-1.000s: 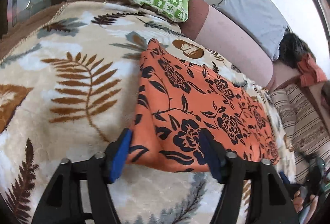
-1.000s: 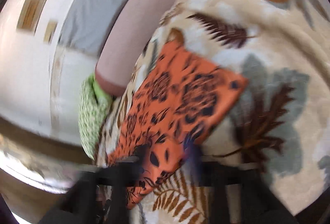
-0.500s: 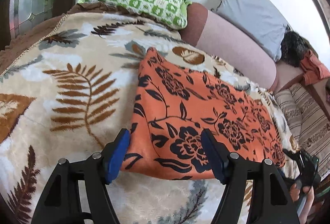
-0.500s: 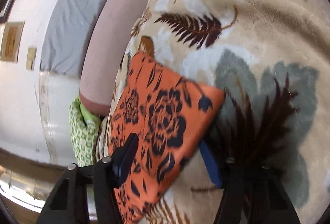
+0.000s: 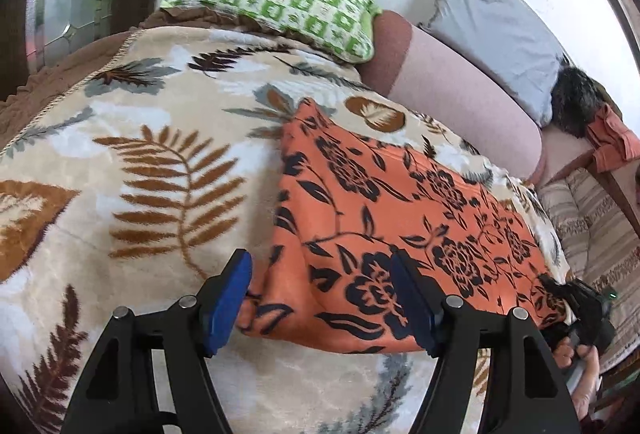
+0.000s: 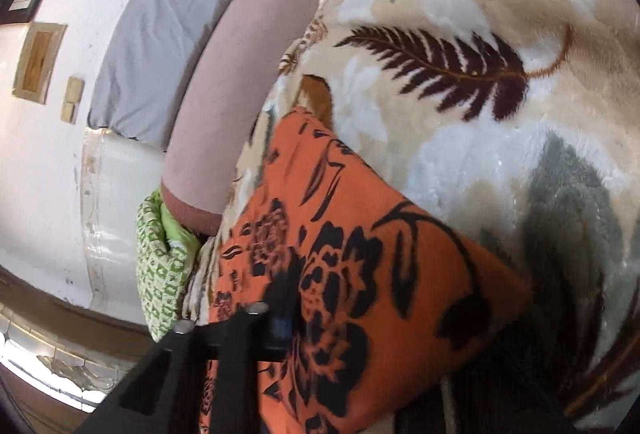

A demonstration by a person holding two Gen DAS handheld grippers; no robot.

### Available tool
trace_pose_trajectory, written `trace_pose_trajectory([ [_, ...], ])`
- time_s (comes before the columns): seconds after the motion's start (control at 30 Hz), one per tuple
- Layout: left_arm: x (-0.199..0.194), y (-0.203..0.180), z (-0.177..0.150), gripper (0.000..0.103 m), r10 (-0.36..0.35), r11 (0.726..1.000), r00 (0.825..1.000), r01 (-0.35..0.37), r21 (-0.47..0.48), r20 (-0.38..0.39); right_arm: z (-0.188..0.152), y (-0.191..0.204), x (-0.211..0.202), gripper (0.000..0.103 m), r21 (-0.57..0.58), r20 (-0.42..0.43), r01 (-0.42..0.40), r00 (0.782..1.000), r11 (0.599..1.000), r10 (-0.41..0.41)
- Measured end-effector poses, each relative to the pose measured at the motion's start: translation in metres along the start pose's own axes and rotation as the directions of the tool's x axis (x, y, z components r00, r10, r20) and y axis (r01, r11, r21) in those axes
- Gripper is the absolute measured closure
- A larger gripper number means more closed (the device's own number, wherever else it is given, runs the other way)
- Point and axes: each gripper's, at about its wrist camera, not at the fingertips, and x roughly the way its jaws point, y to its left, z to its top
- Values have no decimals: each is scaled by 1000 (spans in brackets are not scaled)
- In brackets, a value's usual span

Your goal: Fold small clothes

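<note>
Here the left gripper, fingers spread wide, straddles the near corner of the orange floral cloth lying on the leaf-print blanket. Across the cloth, the right gripper is half-hidden beneath fabric; its jaw state cannot be told. Closing too deep risks pinching the plush blanket along with the cloth, dragging the fold askew.

A leaf-patterned blanket covers the bed. At its far edge lie a green checked pillow, a pink bolster and a grey pillow.
</note>
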Motion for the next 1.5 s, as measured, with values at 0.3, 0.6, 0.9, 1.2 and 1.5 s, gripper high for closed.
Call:
trace_pose_trajectory([
  [0.3,-33,43,13,31,195,976,971,-177,-128,141,-47,130,-21,81,-419,24,-11,999,908,23],
  [0.6,-46,80,14,31,254,951,957,-221,-218,137,-168,235,8,81,-605,-171,-112,985,789,9],
  [0.9,-52,108,14,31,269,931,957,-229,-284,110,-284,232,85,65,-722,-274,-2,919,692,-284],
  [1.2,-53,105,15,31,261,934,958,-219,-284,120,-285,238,51,23,-653,-558,-346,821,673,-119],
  [1.5,-64,55,15,31,58,989,970,-24,-144,237,-158,165,2,24,-391,-520,-362,845,846,122],
])
